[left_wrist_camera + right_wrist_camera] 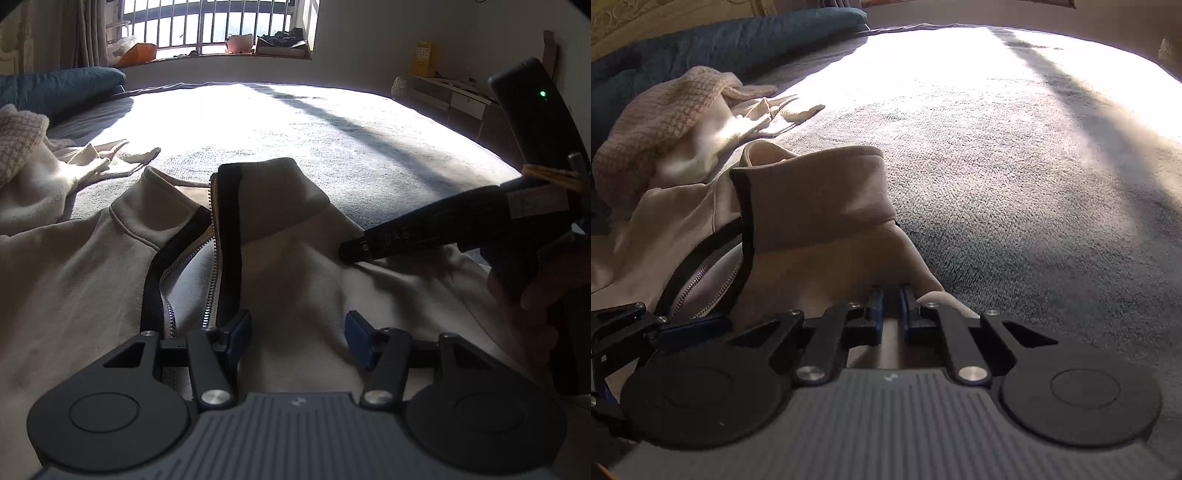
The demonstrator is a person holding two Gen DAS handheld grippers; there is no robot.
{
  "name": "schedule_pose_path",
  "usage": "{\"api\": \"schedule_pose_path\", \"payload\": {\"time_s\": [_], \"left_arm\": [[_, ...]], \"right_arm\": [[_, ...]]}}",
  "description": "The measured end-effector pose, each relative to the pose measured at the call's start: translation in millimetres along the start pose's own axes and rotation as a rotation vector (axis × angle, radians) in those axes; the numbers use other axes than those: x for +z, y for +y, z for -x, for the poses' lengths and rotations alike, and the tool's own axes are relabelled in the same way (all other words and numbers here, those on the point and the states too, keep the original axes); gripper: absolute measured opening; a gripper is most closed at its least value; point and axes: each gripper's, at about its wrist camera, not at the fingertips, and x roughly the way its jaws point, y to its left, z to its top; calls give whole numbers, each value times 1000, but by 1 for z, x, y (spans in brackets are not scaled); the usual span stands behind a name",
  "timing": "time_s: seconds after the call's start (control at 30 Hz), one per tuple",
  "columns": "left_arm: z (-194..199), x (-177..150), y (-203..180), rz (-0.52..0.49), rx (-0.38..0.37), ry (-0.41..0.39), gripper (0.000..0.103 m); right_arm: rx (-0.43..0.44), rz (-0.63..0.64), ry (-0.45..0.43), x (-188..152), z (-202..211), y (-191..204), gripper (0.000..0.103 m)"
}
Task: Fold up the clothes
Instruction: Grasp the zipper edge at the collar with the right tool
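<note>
We are at the start of the fold, getting hold of the beige zip-up jacket [295, 266] that lies front-up on the bed [332, 122], its collar toward the window and its zip [214, 258] open partway down. Our right gripper [892, 308] has its fingers clenched on a pinch of the jacket's cloth at the shoulder, just beside the raised collar [812, 192]; in the left wrist view the same gripper [349, 251] presses its tip into the cloth there. Our left gripper [295, 332] hangs released over the chest, just beside the zip, with cloth lying between the spread fingers but no pad pressing on it. We judge the next move calls for the left fingers to close on the chest panel or the zip edge, so both sides can be lifted and carried across together. What stands in the way is the collar, which stands up stiffly and may crease if folded as it is, and the open zip, which lets the two fronts slide apart. Beyond the jacket's other shoulder lies a heap of pale clothes [665, 122], with a blue pillow [59, 88] farther off; the heap touches or nearly touches the jacket, and could get dragged along.
</note>
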Motion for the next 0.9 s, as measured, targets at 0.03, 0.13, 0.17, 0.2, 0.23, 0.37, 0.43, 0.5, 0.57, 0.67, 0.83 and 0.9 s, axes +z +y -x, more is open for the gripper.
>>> {"api": "schedule_pose_path", "payload": {"time_s": [0.03,0.13,0.17,0.2,0.23,0.37,0.43,0.5,0.57,0.67,0.83,0.9], "left_arm": [[5,1,3,12,-13,0,57],[26,4,19,56,-20,-1,57],[33,5,28,82,-25,-1,57],[39,6,35,104,-27,-1,58],[44,6,42,118,-23,-1,57],[55,4,74,152,-20,10,58],[50,-1,89,164,-13,35,56],[45,-5,103,187,-5,41,54],[44,-5,117,208,1,25,54],[36,-5,134,223,12,24,54],[22,-14,138,131,6,24,57],[22,-18,134,88,9,16,57]], "right_arm": [[-18,-5,0,3,5,5,7],[4,21,-65,10,34,27,12],[27,11,-84,14,39,33,12],[51,1,-93,17,40,38,12],[77,0,-97,24,35,46,11],[85,-14,-84,42,16,71,12],[135,-26,-101,46,22,86,12],[180,-64,-79,47,22,97,12],[205,-126,-19,45,10,102,12],[197,-169,41,42,-11,106,12],[172,-419,83,33,-44,89,19],[188,-601,67,25,-50,73,19]]}}
